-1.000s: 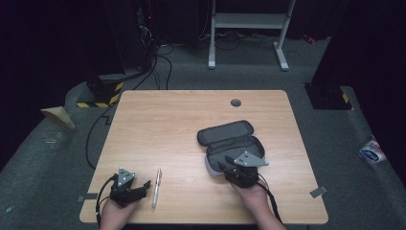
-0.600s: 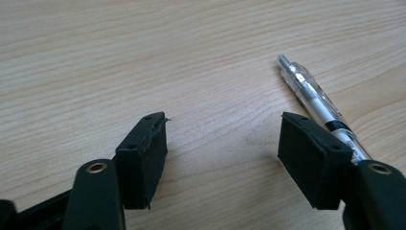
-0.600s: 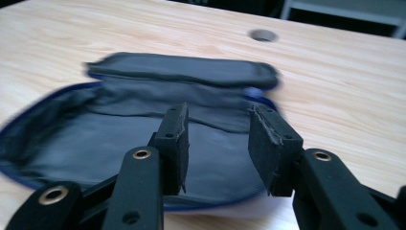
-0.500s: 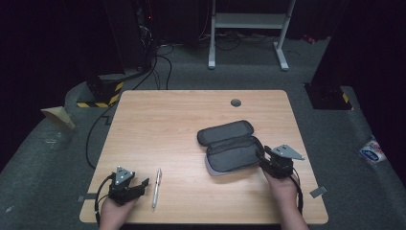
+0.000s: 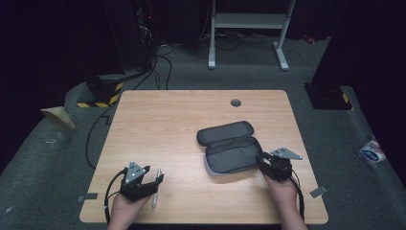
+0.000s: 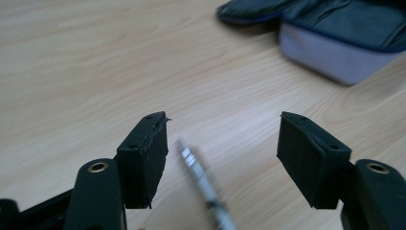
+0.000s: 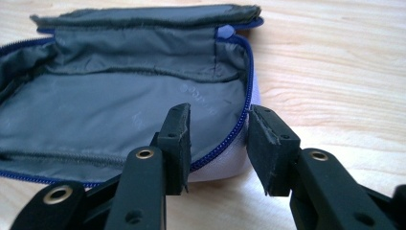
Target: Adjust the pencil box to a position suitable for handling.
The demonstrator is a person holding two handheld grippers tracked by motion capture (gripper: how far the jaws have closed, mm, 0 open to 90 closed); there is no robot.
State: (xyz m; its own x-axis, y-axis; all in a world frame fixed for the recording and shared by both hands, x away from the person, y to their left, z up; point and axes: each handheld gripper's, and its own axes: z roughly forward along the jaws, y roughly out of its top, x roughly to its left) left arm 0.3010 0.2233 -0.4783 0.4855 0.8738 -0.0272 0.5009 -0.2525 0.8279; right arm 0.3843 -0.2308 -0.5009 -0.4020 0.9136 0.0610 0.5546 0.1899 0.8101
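An open grey pencil case (image 5: 229, 147) with a blue zip lies right of the table's middle, its lid folded back. My right gripper (image 5: 262, 160) is at the case's right end. In the right gripper view its jaws (image 7: 218, 112) straddle the zipped rim of the case (image 7: 119, 110), one pad inside on the lining and one outside. They are shut on that rim and have just closed a little. A silver pen (image 5: 155, 189) lies near the front left edge. My left gripper (image 6: 222, 124) stands open over the pen (image 6: 201, 177), which lies between the pads untouched. Those jaws have just been closing.
The wooden table (image 5: 167, 124) has a round grommet hole (image 5: 235, 102) at the back. On the floor are cables (image 5: 160, 67), a white stand base (image 5: 249, 21), a yellow-black striped block (image 5: 103, 91) and a white packet (image 5: 371, 152).
My right gripper has moved from the case's front edge round to its right end. My left gripper has shifted right and up, and the pen is now between its jaws.
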